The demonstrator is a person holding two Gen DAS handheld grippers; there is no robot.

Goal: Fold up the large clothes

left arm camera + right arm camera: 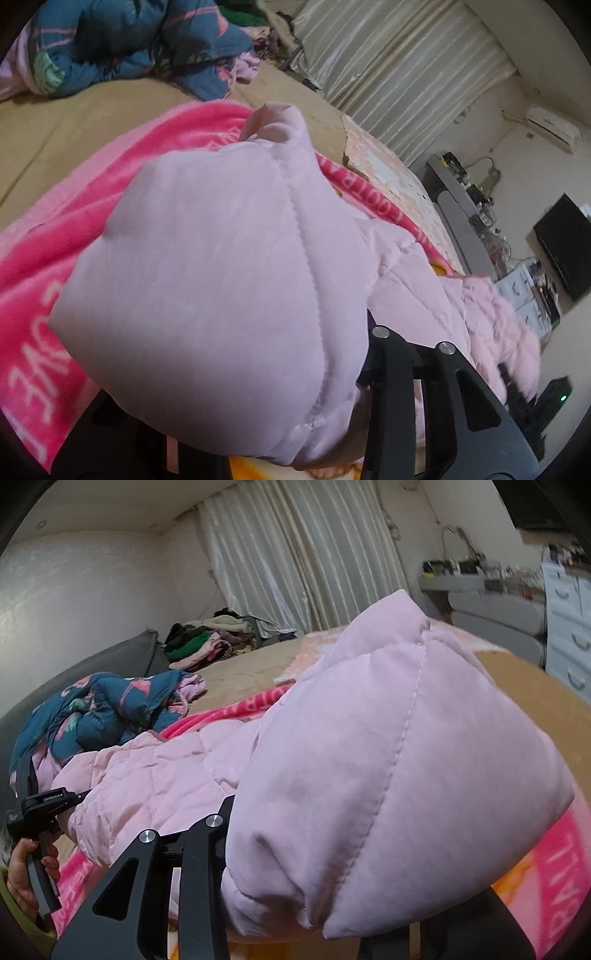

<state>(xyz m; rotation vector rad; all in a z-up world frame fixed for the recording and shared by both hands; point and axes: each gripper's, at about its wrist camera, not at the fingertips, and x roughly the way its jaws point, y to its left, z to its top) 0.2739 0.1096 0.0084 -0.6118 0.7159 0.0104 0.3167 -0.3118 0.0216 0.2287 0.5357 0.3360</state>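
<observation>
On the bed (251, 672), over the bright pink blanket (44, 295), I hold the pale pink padded jacket (207, 280) raised, one puffy end clamped in each hand-held gripper, left (354, 369) and right (236, 849), I judge to bring the hem over for a fold.

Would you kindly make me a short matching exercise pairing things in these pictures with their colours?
Things:
1. padded jacket
2. blanket with lettering
3. crumpled floral garment
4. curtain

Colours:
A. dark blue
B. pale pink
C. off-white
D. hot pink

Pairs: 1-B, 2-D, 3-A, 4-C
</observation>
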